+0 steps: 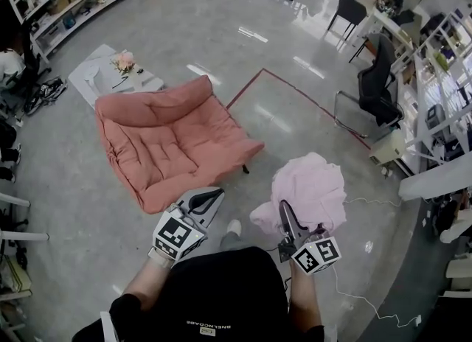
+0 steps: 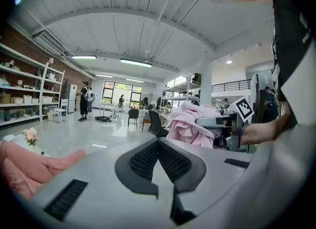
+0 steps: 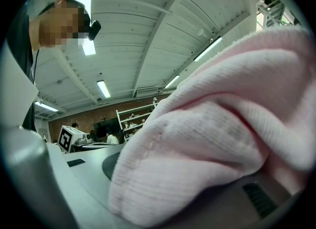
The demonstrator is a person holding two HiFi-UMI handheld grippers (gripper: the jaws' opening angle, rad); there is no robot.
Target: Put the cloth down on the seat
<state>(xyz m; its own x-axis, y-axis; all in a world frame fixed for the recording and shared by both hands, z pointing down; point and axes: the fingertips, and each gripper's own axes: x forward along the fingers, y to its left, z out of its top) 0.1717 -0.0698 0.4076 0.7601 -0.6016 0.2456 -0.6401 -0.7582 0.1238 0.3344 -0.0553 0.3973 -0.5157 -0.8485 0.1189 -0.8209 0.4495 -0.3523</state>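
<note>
A salmon-pink cushioned seat [image 1: 173, 141] lies on the floor ahead and to the left, and its edge shows low left in the left gripper view [image 2: 22, 166]. The pale pink cloth [image 1: 311, 187] is bunched in a bundle, in the air to the right of the seat. My right gripper [image 1: 289, 221] is shut on the cloth's lower part; the cloth [image 3: 212, 139] fills that gripper's view and hides its jaws. My left gripper [image 1: 208, 200] hangs near the seat's front corner, shut with nothing in it, its pads [image 2: 148, 159] meeting. From there the cloth [image 2: 190, 124] appears off to the right.
A low white table [image 1: 96, 82] with flowers stands behind the seat. Black chairs [image 1: 377, 75] and desks line the right side, shelves [image 1: 66, 1] the far left. A red line [image 1: 310, 101] marks the floor. A white cable [image 1: 369, 300] trails at the lower right.
</note>
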